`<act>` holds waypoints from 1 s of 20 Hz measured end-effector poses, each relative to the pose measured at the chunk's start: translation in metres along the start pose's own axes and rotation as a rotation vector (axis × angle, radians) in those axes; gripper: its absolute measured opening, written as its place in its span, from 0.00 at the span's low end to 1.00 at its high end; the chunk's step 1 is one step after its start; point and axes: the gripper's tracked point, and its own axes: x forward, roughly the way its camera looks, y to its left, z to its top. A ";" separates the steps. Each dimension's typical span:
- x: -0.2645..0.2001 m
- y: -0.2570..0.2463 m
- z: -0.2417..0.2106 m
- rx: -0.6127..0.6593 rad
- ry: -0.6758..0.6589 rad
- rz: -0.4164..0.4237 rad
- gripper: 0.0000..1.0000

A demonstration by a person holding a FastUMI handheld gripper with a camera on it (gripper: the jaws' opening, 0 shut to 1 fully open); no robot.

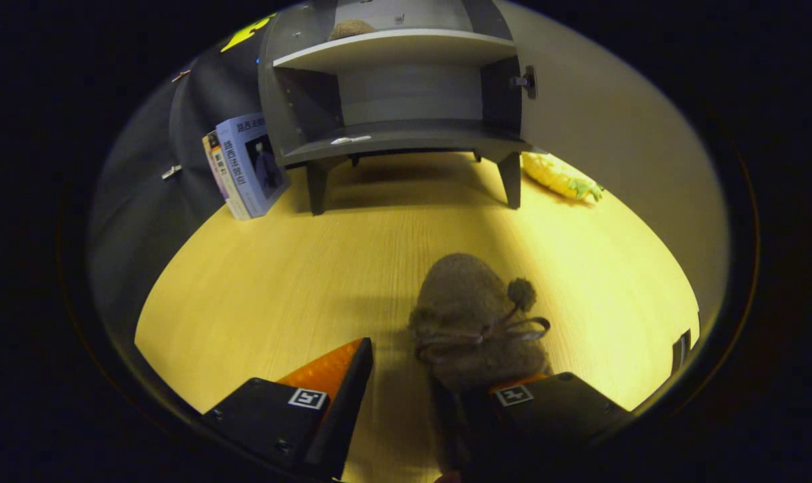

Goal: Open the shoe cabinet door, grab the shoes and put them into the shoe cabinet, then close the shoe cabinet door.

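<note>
Gripper view: the wooden floor point(258, 282) glows yellow.
Left: upright books point(245, 164) lean beside the grey shoe cabinet point(392, 87).
Centre: cabinet open; one brown fuzzy shoe point(352, 28) sits on its upper shelf.
Claw: gripper point(432, 376) fingers apart.
Right finger: the second fuzzy brown bow-tied shoe point(473, 315) covers its tip; grip unclear.
Far right: yellow toy pineapple point(560, 176) beside the cabinet leg.

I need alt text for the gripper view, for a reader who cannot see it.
A brown fuzzy shoe lies on a wooden floor by the right finger of the open gripper. Beyond stands an open grey shoe cabinet, another shoe on its upper shelf, books leaning beside it.
</note>
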 end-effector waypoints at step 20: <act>-0.150 0.012 0.257 0.037 -0.445 0.075 0.06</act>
